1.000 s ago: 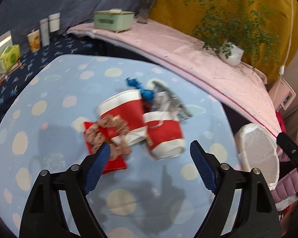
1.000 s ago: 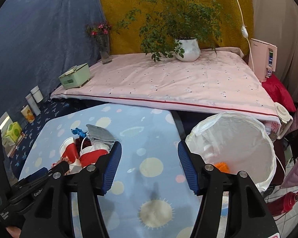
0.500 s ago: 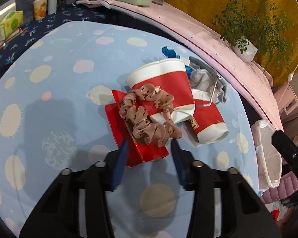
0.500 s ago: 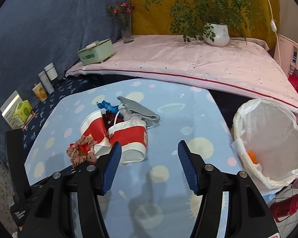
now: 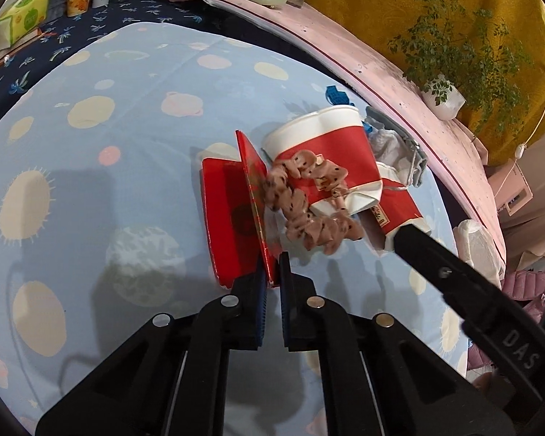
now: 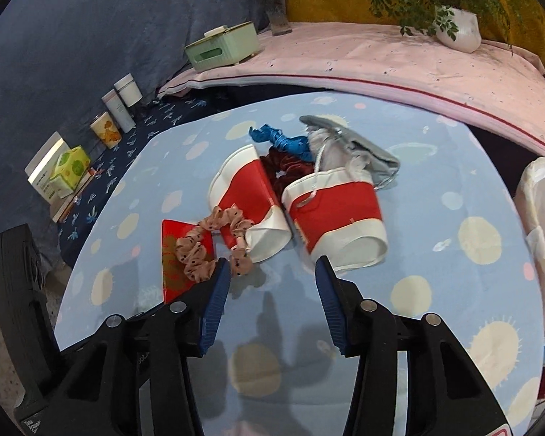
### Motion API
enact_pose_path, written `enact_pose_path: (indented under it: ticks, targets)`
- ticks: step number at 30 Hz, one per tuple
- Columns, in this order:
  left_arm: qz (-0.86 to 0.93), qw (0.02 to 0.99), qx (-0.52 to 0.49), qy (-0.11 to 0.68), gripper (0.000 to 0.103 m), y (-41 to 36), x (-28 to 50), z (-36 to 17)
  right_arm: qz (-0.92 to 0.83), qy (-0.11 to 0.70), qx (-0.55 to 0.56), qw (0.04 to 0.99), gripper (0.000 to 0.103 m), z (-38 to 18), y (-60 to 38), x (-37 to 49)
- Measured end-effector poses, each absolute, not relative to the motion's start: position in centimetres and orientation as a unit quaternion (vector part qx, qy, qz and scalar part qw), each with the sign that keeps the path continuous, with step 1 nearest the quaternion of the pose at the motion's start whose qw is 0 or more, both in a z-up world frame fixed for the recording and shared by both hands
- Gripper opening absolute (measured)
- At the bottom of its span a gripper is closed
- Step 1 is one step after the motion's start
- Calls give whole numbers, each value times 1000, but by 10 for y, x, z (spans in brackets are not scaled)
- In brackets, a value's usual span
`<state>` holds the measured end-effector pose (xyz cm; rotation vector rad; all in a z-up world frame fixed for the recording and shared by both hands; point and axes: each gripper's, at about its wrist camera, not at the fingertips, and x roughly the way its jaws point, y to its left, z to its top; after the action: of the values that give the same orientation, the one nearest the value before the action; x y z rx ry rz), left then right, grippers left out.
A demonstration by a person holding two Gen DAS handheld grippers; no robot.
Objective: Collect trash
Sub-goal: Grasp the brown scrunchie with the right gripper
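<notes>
1. Black-framed left gripper (image 5: pixel 271 283) is clamped on the near edge of the red card packet (image 5: pixel 252 196), blue pads nearly meeting; the bite sits at the edge, presumably because the flat piece offers no other purchase
2. Held so, the red card packet stands tilted on edge above a second flat red panel (image 5: pixel 223 218) lying on the blue spotted tablecloth (image 5: pixel 90 181)
3. Draped partly over the packet is a pink dotted scrunchie (image 5: pixel 308 203), which also lies on the nearer red and white paper cup (image 5: pixel 326 152); judged likely to slide off as the packet rises
4. Right gripper (image 6: pixel 272 283) hangs empty with jaws spread wide, just short of the second paper cup (image 6: pixel 339 214), judged ready to take it
5. Behind the cups lie a blue scrap (image 6: pixel 283 140), a dark red cloth (image 6: pixel 285 167) and a grey mask (image 6: pixel 348 145)
6. White-lined bin (image 6: pixel 537 196) waits at the table's right edge, well apart from the pile
</notes>
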<state>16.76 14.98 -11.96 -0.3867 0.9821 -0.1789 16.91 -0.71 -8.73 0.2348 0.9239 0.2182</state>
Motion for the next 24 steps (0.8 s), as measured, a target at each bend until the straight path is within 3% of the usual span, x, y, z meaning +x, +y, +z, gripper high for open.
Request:
enact_pose_path:
  ticks: [10, 14, 16, 24]
  targets:
    - [-74, 861, -198, 462, 6, 165, 164, -122, 108, 479, 114, 864, 35, -115, 13, 191]
    - [-66, 865, -205, 453, 6, 166, 162, -121, 108, 489, 91, 861, 15, -121, 22, 193]
    - [-64, 864, -213, 452, 6, 168, 163, -123, 107, 491, 81, 861, 11, -123, 26, 194]
    - [-69, 864, -222, 446, 6, 175, 159, -127, 89, 476, 35, 874, 7, -114, 41, 186]
